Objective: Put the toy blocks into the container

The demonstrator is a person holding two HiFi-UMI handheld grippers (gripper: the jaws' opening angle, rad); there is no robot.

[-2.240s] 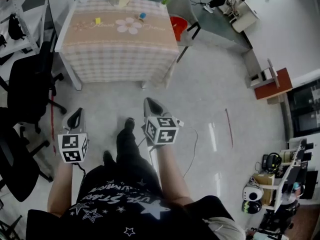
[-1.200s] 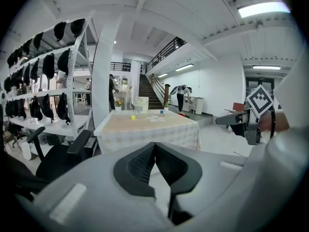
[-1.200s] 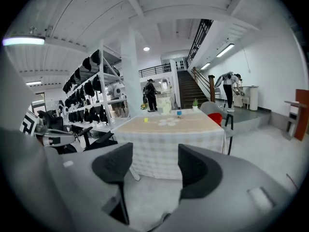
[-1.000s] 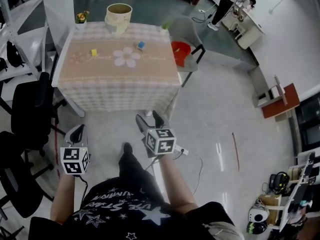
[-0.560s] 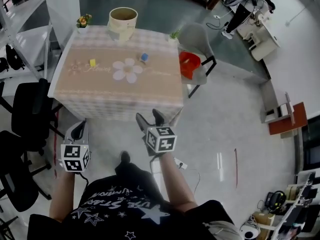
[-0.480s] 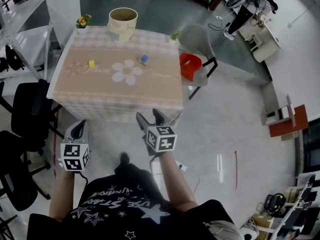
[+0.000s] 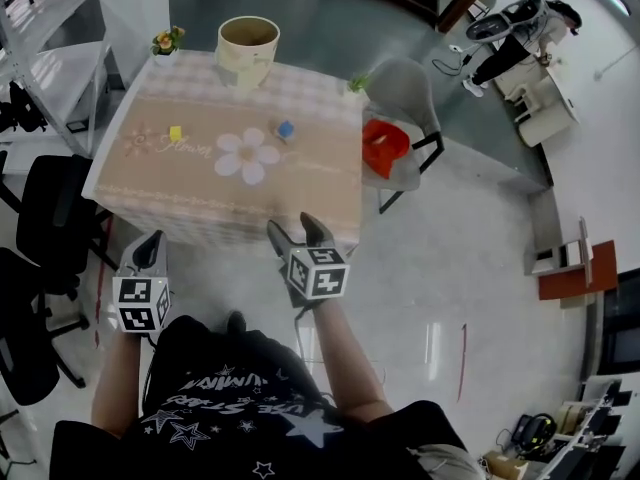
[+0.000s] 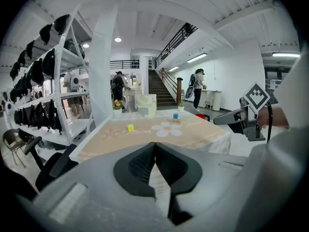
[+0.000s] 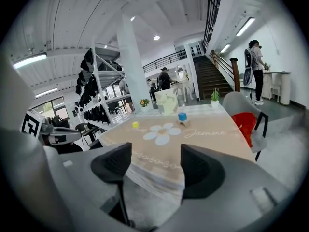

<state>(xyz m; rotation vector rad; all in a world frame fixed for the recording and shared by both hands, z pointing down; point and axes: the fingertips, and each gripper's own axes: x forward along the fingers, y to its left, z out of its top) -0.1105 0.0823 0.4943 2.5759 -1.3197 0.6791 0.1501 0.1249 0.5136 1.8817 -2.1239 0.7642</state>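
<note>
The person stood on the pale floor a little short of a square table (image 7: 300,193) covered with a beige-pink checked cloth bearing a white flower print. Neither tool was over it.

The left gripper (image 7: 152,240) was held low at the person's left side, off the table's near corner. Its own view showed the two dark jaws pressed together at the tips, with nothing between them. The right gripper (image 7: 292,228) hung just before the table's near edge with its jaws spread wide and empty, only cloth and floor showing in the gap.

The small yellow toy block (image 7: 175,133) lay on the cloth left of the flower print. The small blue toy block (image 7: 285,129) sat to the right of the print, well apart from the yellow one. The tall cream-coloured container (image 7: 248,43) stood at the far edge of the table, beyond both blocks, open at the top.

A little pot of yellow flowers (image 7: 166,40) stood at the far left corner. A grey chair (image 7: 405,83) with something red (image 7: 385,146) on its seat stood just beside the table's right side, and black office chairs (image 7: 50,213) stood to the left.
</note>
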